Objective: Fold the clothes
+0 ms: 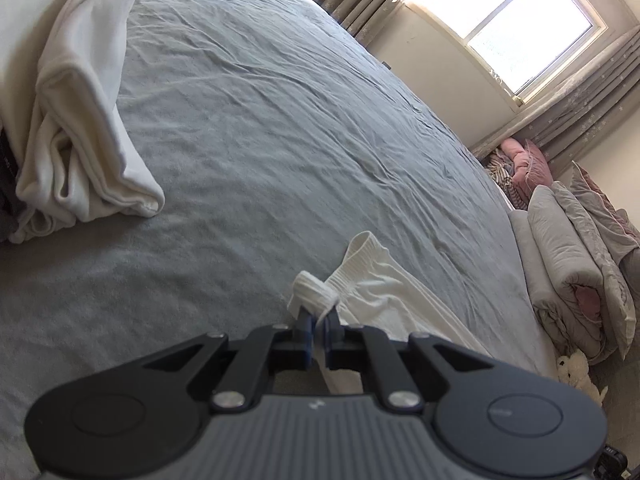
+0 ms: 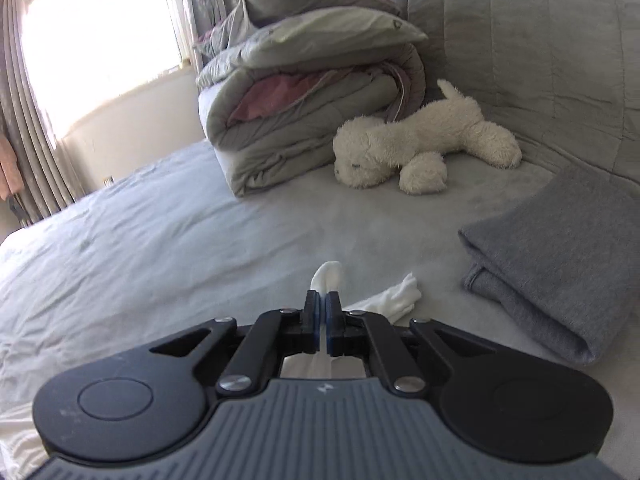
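White ribbed cloth is pinched in both of my tongs. My left gripper has its jaws together on a bunched cuff of the white garment, which trails off to the right across the grey bed. My right gripper is likewise clamped on a fold of the same white fabric; a little loop of it stands up past the fingertips, and another white end lies just beside on the sheet.

From the left wrist I see a second white pile, loosely folded, sitting well apart at the left of the bed. A window with curtains is at the far side.

From the right wrist, a folded grey garment rests on the bed to the right of my gripper, near but not touching it. Further back a stack of folded duvets sits against the quilted headboard, with a cream plush dog lying right beside the stack.

I see no baskets or bins; everything lies directly on the sheet.
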A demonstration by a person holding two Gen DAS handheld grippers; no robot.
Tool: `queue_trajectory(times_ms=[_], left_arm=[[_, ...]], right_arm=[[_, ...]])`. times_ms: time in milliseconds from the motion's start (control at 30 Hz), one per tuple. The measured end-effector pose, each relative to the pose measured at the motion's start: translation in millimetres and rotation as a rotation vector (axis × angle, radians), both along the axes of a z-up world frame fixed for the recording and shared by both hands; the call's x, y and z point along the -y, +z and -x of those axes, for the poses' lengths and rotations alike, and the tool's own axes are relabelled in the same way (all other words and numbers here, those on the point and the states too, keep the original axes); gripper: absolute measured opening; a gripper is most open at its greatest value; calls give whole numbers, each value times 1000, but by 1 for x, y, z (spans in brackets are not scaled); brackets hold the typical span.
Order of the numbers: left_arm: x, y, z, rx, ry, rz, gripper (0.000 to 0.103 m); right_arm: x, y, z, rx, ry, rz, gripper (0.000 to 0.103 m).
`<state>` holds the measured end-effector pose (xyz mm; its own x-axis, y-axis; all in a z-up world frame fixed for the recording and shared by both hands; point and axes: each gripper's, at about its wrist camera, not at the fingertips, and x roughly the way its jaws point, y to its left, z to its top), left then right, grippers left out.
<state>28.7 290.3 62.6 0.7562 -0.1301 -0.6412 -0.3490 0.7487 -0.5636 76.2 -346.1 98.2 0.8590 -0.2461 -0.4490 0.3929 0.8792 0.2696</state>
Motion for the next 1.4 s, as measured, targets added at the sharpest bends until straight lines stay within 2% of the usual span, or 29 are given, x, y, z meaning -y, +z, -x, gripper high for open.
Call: queue_trajectory(times_ms=[133, 200, 300, 433, 500, 667, 733, 800, 833, 900, 967, 1033, 1100, 1200, 1333, 1400], left_arm=[[0, 0, 4, 1, -2, 21, 5], [2, 3, 6, 15, -7, 26, 5], [6, 7, 10, 34, -16, 17, 5], [13, 3, 15, 16, -37, 26, 5], [16, 1, 19, 6, -49, 22, 5], [12, 7, 15, 35, -36, 43, 5], [10, 15, 7, 85, -19, 48, 5], [8, 22, 0, 130, 1, 47, 5], [7, 24, -4, 145, 11, 65, 5], [5, 24, -5, 157, 21, 96, 5], [6, 23, -1, 144, 13, 104, 5], [6, 23, 10, 136, 8, 102, 5], [7, 23, 23, 107, 6, 69, 5], [14, 14, 35, 27, -35, 5, 5], [20, 0, 46, -49, -82, -54, 5], [21, -5, 49, -68, -97, -73, 5]], right_arm=[[10, 50, 53, 259, 9, -44, 2], [11, 64, 75, 307, 15, -19, 2], [21, 60, 87, 239, -4, -49, 2], [48, 37, 100, 170, -50, -211, 2], [56, 27, 100, 123, -67, -241, 2], [58, 15, 80, 76, -48, -310, 2], [56, 19, 62, 78, -38, -317, 2], [54, 37, 47, 127, 0, -360, 2], [51, 50, 45, 166, 19, -351, 2], [44, 93, 53, 312, 79, -312, 2], [38, 121, 73, 433, 128, -308, 2], [34, 130, 96, 469, 152, -277, 2], [37, 115, 122, 443, 147, -267, 2], [56, 60, 145, 311, 71, -319, 2], [86, -18, 144, -20, -71, -486, 3], [86, -36, 141, -123, -101, -469, 3]])
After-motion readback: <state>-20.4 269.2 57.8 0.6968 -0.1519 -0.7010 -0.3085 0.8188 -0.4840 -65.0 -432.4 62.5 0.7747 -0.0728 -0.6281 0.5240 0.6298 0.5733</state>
